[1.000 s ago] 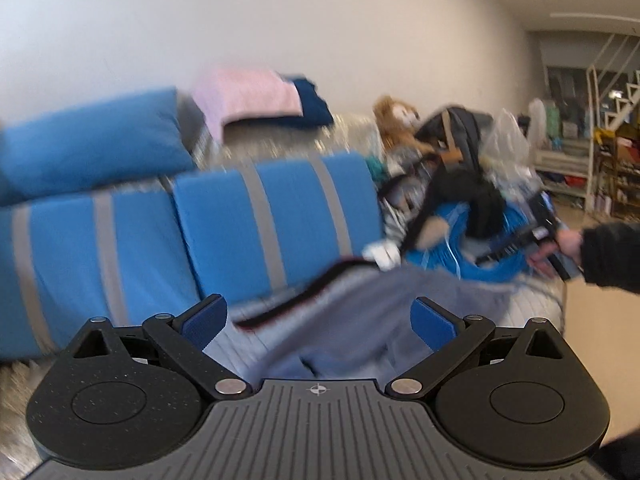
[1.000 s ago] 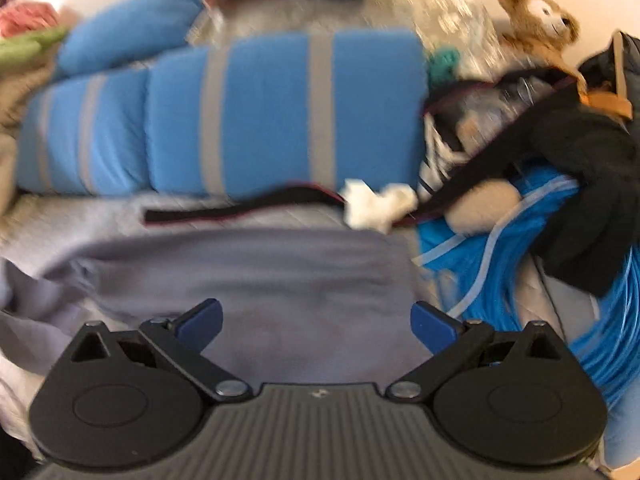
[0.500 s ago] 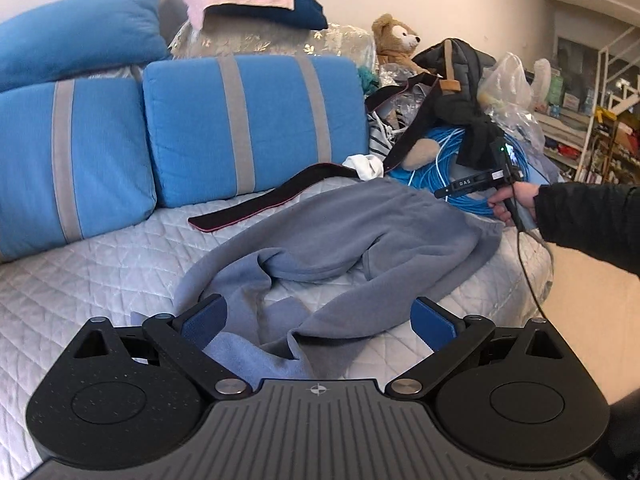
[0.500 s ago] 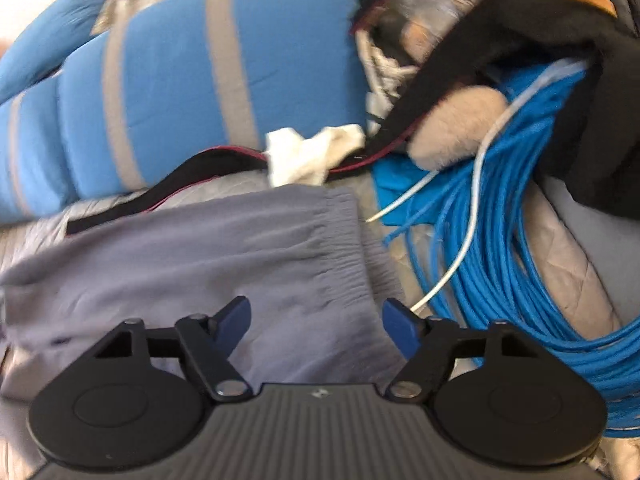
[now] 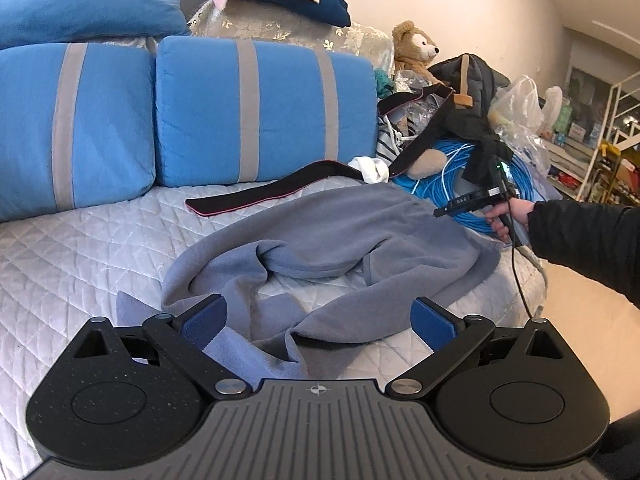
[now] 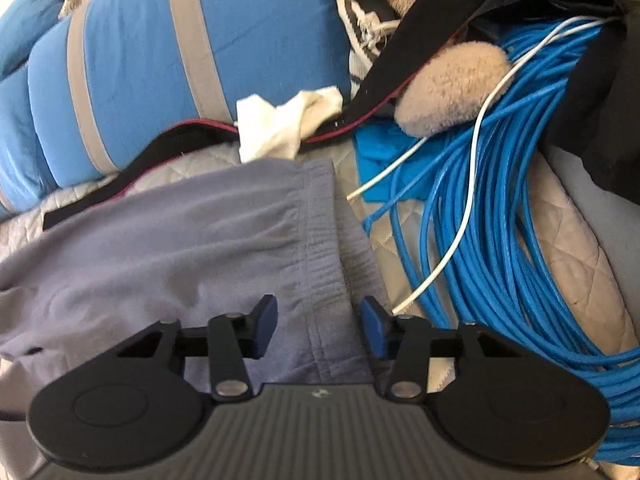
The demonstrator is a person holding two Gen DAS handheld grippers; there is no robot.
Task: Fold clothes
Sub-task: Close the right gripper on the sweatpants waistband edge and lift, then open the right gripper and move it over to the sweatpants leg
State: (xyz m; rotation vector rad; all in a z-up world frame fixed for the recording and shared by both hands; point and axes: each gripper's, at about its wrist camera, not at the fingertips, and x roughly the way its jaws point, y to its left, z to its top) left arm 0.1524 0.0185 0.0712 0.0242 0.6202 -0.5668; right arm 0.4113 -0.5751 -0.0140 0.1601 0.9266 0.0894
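The left tongs [image 5: 318, 322] are held wide open above the near edge of a quilted pale grey bed [image 5: 80, 248], with nothing between the blue pads [image 5: 434, 318]. Just beyond them a crumpled grey-blue fleece garment [image 5: 340, 232] is spread across the quilt, one loose end lying beneath the left pad.

The right tongs [image 6: 319, 320] are partly closed, a narrow gap being left between the pads, and are set over the garment's gathered elastic waistband [image 6: 320, 240]; whether the fabric is actually touched cannot be told. In the left wrist view the right tongs [image 5: 440, 212] are seen at the far right corner of the garment, held by a hand [image 5: 510, 216] in a black sleeve [image 5: 588, 240].

Beside the waistband a coil of bright blue cable [image 6: 500, 220] is piled, with a white cloth scrap [image 6: 280, 124] and a long black strap with a red edge [image 5: 272, 194] at the garment's far edge. Blue cushions with grey stripes [image 5: 260, 108] are propped behind, and a brown teddy bear [image 5: 414, 46] is seated above the clutter.
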